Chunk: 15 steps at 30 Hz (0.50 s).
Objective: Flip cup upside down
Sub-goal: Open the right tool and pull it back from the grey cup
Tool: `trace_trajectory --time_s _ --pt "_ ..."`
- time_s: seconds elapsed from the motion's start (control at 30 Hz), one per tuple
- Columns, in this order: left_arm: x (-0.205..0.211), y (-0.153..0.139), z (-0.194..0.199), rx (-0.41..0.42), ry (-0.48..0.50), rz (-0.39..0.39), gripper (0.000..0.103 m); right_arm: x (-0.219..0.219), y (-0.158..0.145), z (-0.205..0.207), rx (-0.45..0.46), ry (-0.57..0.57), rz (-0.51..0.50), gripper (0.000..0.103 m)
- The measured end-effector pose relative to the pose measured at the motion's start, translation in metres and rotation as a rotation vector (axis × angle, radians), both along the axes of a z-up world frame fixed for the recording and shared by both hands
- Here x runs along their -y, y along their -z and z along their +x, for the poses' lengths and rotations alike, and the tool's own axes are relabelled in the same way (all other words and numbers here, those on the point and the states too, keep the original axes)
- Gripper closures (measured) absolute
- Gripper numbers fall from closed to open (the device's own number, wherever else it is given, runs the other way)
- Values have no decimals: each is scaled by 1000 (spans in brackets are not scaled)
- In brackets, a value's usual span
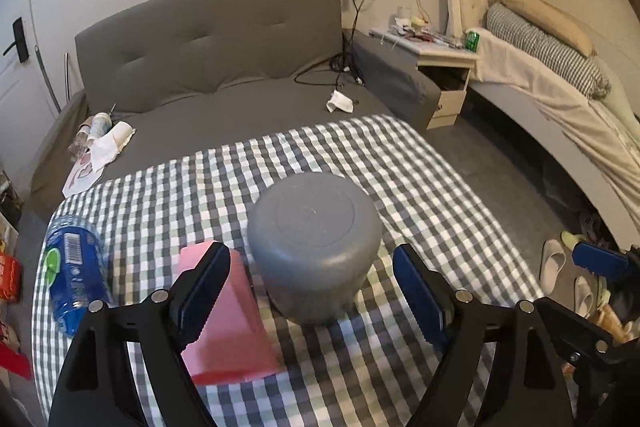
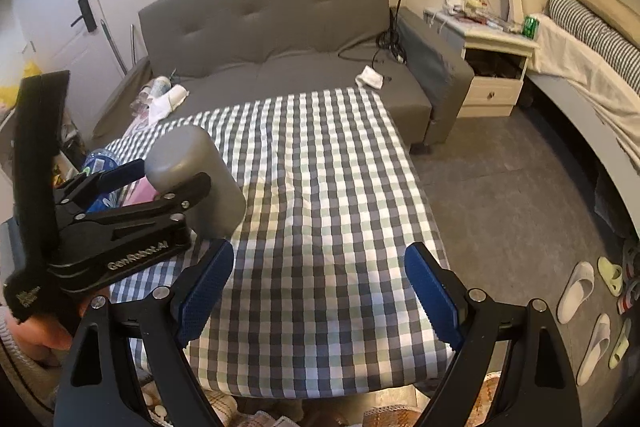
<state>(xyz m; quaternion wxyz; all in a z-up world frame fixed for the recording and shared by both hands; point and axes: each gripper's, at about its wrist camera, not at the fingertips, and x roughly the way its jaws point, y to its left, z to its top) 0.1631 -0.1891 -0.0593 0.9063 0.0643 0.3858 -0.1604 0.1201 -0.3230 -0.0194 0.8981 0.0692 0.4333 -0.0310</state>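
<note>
A grey cup stands upside down, base up, on the checkered tablecloth. My left gripper is open, its blue-padded fingers on either side of the cup and clear of it. In the right wrist view the cup shows at the left with the left gripper straddling its upper part. My right gripper is open and empty over the near part of the tablecloth, to the right of the cup.
A pink box and a blue bottle lie left of the cup. A grey sofa stands behind the table. A nightstand and a bed are at the right. Slippers lie on the floor.
</note>
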Motion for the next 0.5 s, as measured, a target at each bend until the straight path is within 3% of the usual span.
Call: trace_trajectory --time_s 0.5 --pt "-46 -59 -78 120 -69 -78 17 -31 -49 -55 223 -55 -28 15"
